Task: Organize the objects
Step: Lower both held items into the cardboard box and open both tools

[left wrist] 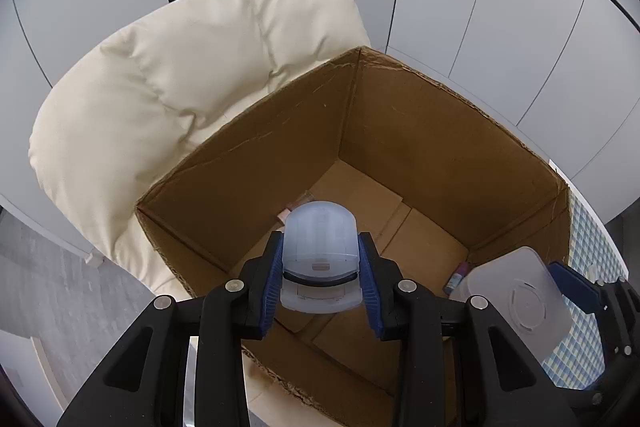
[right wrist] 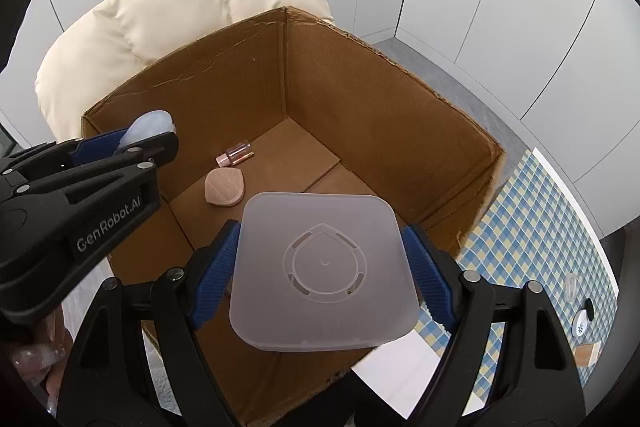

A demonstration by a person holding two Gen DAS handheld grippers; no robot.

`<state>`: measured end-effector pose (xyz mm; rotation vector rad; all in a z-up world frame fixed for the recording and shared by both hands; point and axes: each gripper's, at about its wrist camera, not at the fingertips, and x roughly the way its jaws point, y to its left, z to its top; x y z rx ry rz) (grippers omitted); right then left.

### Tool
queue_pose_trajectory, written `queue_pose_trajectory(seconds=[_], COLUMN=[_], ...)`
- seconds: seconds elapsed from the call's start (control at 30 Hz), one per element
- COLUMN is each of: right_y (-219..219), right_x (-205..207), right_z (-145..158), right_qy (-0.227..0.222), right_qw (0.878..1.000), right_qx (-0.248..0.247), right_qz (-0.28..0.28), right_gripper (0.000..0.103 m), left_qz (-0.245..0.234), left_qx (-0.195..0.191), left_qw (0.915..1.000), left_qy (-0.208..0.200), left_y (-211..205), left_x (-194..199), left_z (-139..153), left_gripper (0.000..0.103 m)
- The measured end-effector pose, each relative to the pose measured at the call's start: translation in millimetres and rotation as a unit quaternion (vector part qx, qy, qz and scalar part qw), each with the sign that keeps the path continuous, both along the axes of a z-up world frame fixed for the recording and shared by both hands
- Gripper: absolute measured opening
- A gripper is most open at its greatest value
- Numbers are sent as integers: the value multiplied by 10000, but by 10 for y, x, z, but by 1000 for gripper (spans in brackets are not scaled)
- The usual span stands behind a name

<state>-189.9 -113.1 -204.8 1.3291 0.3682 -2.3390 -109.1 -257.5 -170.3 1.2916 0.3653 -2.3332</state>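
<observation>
An open cardboard box [left wrist: 420,115] [right wrist: 360,87] stands below both grippers. My left gripper [left wrist: 320,279] [right wrist: 132,143] is shut on a pale blue rounded plastic case [left wrist: 320,239] [right wrist: 150,125], held over the box's left part. My right gripper [right wrist: 322,275] [left wrist: 560,291] is shut on a frosted white square box [right wrist: 322,267] [left wrist: 520,303], its blue pads pressing both sides, over the box's near right corner. On the box floor lie a small pink bottle [right wrist: 236,154] [left wrist: 296,207], a pink leaf-patterned compact [right wrist: 224,187] and a small tube [left wrist: 456,277].
A cream cushioned chair [left wrist: 180,75] [right wrist: 180,11] sits behind the box. A blue and yellow checked cloth [right wrist: 540,227] [left wrist: 588,267] covers the table at the right, with small white items [right wrist: 580,323] on it. White cabinet panels stand behind. A hand [right wrist: 36,359] shows at lower left.
</observation>
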Motion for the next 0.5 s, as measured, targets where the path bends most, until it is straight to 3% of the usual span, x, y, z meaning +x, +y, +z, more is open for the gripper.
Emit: queue_pose_trajectory(seconds=[0.07, 0.1, 0.13, 0.17, 0.2, 0.27, 0.5], right_y=[-10, -23, -26, -20, -12, 14, 97], right_x=[10, 21, 34, 40, 41, 27, 48], right_z=[-14, -5, 14, 34, 54, 100, 212], right_qy=[40, 113, 212, 264, 313, 397, 485], right_qw=[10000, 9999, 9998, 9996, 9994, 9990, 9983], right_qx=[17, 6, -47, -85, -122, -154, -244], right_qz=[5, 25, 50, 33, -5, -123, -215], right_gripper=[83, 83, 83, 84, 86, 103, 103], left_qz=[-98, -116, -137, -154, -171, -150, -77], left_qx=[-21, -53, -123, -223, -334, -553, -253], left_qw=[9999, 9999, 9998, 9996, 9991, 9976, 9986], left_qy=[72, 83, 81, 115, 197, 387, 454], left_y=[28, 46, 66, 89, 109, 144, 73], left_x=[-4, -2, -6, -6, 5, 55, 85], left_z=[11, 24, 49, 88, 132, 228, 252], left_gripper=[36, 45, 57, 81, 97, 101, 101])
